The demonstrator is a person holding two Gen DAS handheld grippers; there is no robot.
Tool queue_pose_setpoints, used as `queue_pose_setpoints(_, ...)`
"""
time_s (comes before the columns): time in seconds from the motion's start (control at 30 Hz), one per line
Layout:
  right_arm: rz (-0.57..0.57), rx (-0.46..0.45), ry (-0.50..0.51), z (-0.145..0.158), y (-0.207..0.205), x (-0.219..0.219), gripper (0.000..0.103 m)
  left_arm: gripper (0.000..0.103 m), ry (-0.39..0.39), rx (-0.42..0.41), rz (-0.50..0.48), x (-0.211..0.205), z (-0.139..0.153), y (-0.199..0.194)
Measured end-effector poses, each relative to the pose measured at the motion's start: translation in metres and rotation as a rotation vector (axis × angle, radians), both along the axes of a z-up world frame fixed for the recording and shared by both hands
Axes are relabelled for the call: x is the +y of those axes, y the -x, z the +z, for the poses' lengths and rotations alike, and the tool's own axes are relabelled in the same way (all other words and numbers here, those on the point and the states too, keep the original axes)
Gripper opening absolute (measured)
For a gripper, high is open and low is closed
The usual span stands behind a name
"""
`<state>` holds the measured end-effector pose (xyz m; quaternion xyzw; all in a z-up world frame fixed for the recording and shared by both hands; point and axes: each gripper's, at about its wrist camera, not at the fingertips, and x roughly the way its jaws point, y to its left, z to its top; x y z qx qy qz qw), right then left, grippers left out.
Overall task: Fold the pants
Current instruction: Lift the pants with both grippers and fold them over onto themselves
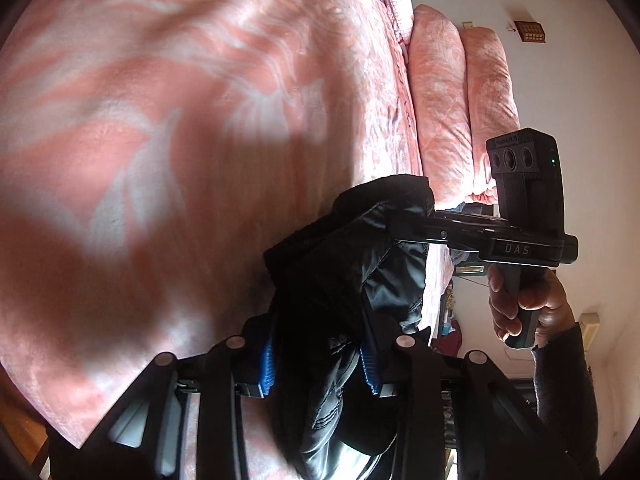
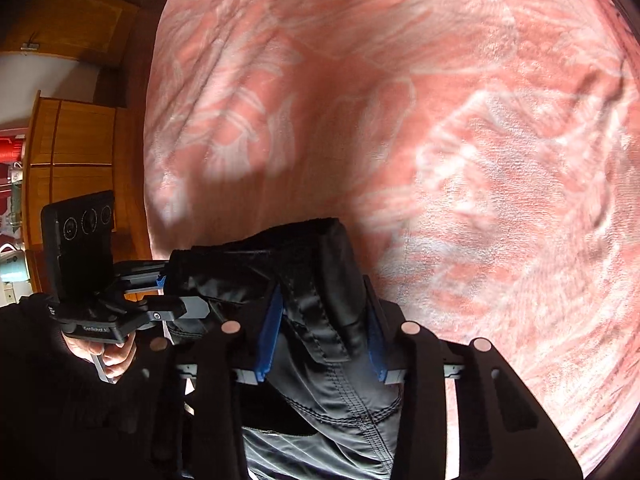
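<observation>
1. Left gripper (image 1: 320,364): jaws pinching a thick bunch of the black pants (image 1: 344,280); blue pads (image 1: 267,368) press the cloth on both sides.
2. Right gripper (image 2: 324,332): jaws likewise clamped on a bunched edge of the pants (image 2: 320,380), cloth filling the gap between its blue pads (image 2: 272,328) (stitched seam visible just below them).
3. Where: pants are bunched between the two grippers, held over the pink flowered bedspread (image 1: 160,140). Can't tell whether any cloth touches the bed. Pillows (image 1: 460,100) sit at the head edge, in the left wrist view.
4. Step, my read: both ends of one edge gripped, so this is the lift-and-spread ahead of a fold; no fold visible yet.
5. Next move calls for: pull the two grippers apart to take the slack out, then lay the pants flat on the bed with both grips kept tight.
6. Orientation: bunched edge runs gripper to gripper; the rest drops below the jaws towards the cameras, so the long axis is probably hanging down (legs out of view, can't confirm).
</observation>
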<state>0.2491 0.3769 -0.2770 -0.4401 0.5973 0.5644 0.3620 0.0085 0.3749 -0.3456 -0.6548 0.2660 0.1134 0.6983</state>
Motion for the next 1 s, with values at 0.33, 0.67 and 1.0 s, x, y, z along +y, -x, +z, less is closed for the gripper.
queue_pose_setpoints(0.33,-0.011,-0.155,-0.135,0.107,0.013,-0.048,0.031,0.032,-0.208,-0.018,-0.081,-0.03,0.1,-0.007)
queue_pose_setpoints(0.67,-0.054,-0.283,-0.278,0.205,0.027,-0.131,0.026,0.031,-0.466,-0.039,-0.215,-0.1,0.204,-0.021)
queue_pose_setpoints(1.0,-0.121,-0.373,-0.364,0.264,0.033,-0.217,0.025,0.03,-0.615,-0.072,-0.337,-0.168,0.265,-0.03)
